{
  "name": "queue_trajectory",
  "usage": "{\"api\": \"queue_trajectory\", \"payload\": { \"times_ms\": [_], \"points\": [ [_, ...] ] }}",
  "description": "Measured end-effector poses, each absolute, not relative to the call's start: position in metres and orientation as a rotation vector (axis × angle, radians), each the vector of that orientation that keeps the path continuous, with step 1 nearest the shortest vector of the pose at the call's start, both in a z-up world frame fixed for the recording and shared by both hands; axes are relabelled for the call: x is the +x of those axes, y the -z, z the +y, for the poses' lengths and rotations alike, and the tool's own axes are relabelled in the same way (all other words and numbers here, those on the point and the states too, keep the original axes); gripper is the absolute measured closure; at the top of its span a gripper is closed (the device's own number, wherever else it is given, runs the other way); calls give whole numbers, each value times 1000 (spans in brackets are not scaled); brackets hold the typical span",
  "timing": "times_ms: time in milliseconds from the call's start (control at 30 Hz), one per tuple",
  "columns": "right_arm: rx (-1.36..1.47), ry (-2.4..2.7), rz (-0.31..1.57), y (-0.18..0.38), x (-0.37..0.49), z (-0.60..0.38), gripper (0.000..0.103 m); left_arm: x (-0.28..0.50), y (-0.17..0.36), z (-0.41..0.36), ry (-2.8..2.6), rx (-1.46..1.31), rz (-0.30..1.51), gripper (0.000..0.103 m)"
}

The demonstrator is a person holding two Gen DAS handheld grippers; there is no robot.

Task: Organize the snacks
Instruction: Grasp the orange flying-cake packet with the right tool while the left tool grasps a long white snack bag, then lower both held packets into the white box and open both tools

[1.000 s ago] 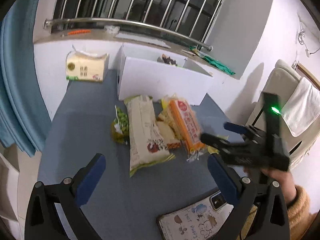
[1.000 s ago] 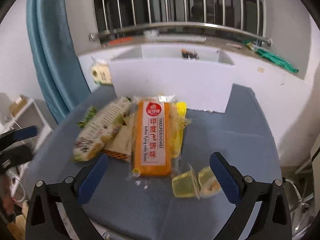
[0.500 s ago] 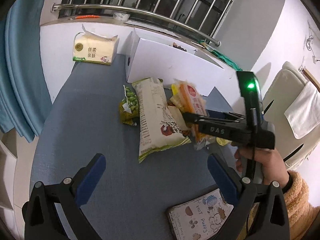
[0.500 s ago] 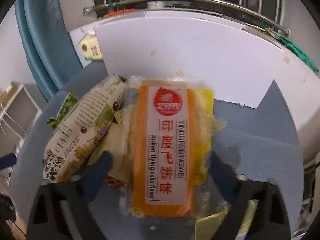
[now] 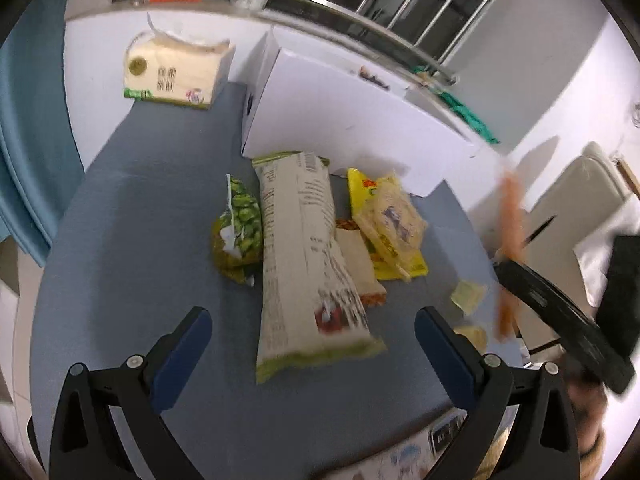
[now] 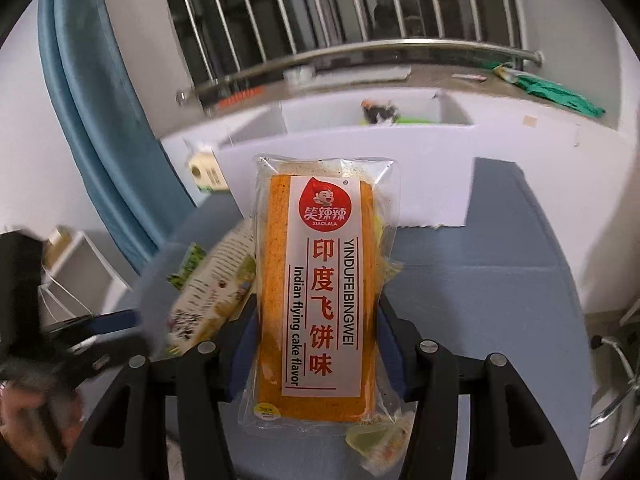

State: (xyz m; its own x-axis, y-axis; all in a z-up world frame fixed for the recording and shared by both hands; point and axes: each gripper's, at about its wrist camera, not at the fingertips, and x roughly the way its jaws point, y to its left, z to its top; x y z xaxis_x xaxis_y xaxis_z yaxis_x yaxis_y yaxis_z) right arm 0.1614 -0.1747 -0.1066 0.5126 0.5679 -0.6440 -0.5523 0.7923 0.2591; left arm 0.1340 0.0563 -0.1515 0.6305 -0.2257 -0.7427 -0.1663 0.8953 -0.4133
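My right gripper (image 6: 316, 344) is shut on an orange snack pack (image 6: 320, 296) labelled "Indian flying cake flavor" and holds it lifted above the blue table. The pack shows edge-on and blurred in the left wrist view (image 5: 512, 216), with the right gripper's body below it. My left gripper (image 5: 312, 332) is open and empty, hovering over a long beige-and-green bag (image 5: 308, 260). Beside that bag lie a green pea bag (image 5: 240, 224), a yellow pack (image 5: 384, 224) and a small brown-ended pack (image 5: 360, 264). A white open box (image 5: 352, 120) stands behind the pile.
A tissue pack (image 5: 176, 72) sits at the back left against the wall. Small yellow sachets (image 5: 468, 296) lie on the right of the table. A printed booklet (image 5: 400, 460) lies at the front edge. A blue curtain (image 6: 100, 120) hangs at the left.
My right gripper closed on the orange pack and lifted it off the pile, uncovering the yellow pack beneath. My left gripper moved in closer over the long bag and stayed open.
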Motion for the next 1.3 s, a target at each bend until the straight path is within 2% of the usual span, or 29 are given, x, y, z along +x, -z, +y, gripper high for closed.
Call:
{"api": "queue_trajectory", "payload": {
  "times_ms": [200,233,267,300,367,400,600,800,967,1300],
  "points": [
    [68,-663,755,100,139,-200,44,168,162,39,-15,-368,962,1],
    [69,-661,755,100,138,-201,44,171,165,35,-19,-330,972,9],
    [67,-661,757,100,137,-201,44,171,168,31,-20,-300,980,39],
    [62,-659,755,101,136,-201,44,170,171,27,-12,-277,988,49],
    [67,-662,759,103,135,-203,44,161,168,22,6,-229,959,58],
    [74,-664,760,102,134,-207,44,155,165,20,13,-218,951,60],
    [112,-671,749,102,136,-213,44,105,128,15,53,-186,814,62],
    [149,-695,725,89,144,-212,44,98,66,31,76,-210,657,62],
    [147,-696,686,60,177,-207,44,145,26,46,82,-243,587,62],
    [62,-622,701,10,320,-171,44,293,-3,65,34,-230,662,63]
  ]
}}
